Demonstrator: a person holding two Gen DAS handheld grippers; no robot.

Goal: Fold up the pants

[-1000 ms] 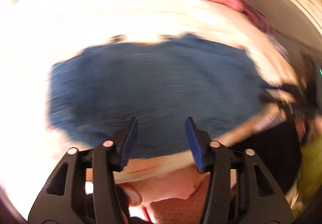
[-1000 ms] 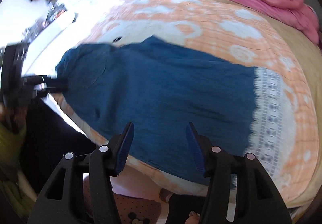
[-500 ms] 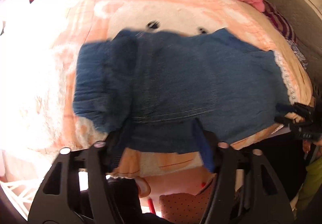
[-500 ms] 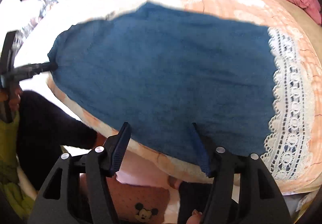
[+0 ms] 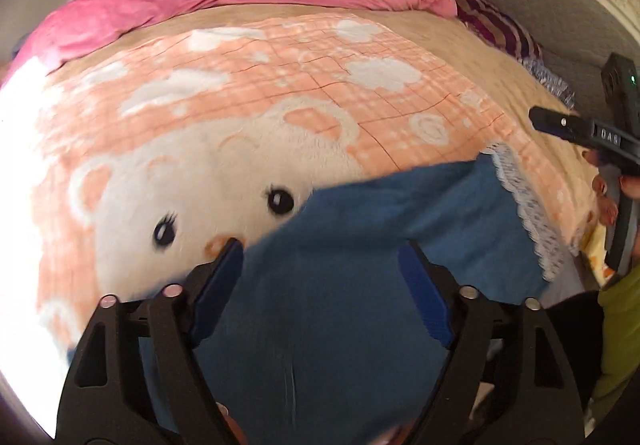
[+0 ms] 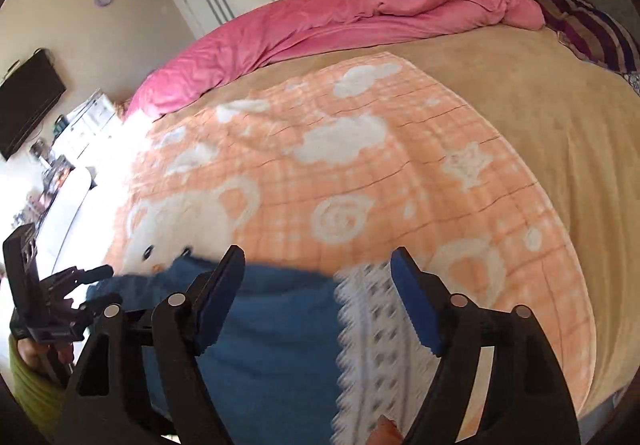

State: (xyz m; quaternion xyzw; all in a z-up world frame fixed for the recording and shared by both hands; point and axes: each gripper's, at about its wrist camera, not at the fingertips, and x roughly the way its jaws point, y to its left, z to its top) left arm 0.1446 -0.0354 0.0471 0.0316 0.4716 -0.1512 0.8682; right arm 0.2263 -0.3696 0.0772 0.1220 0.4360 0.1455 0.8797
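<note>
Lying flat on the bear blanket (image 5: 280, 77), the blue pants (image 5: 360, 285) were not folded yet; left gripper (image 5: 320, 265) and right gripper (image 6: 318, 271) gaped wide, holding nothing.

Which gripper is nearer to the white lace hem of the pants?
Right. The right gripper hangs directly over the lace hem; the left gripper is over plain blue cloth, away from it.

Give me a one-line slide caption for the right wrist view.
Open right gripper above blue lace-hemmed pants on peach bear blanket.
</note>
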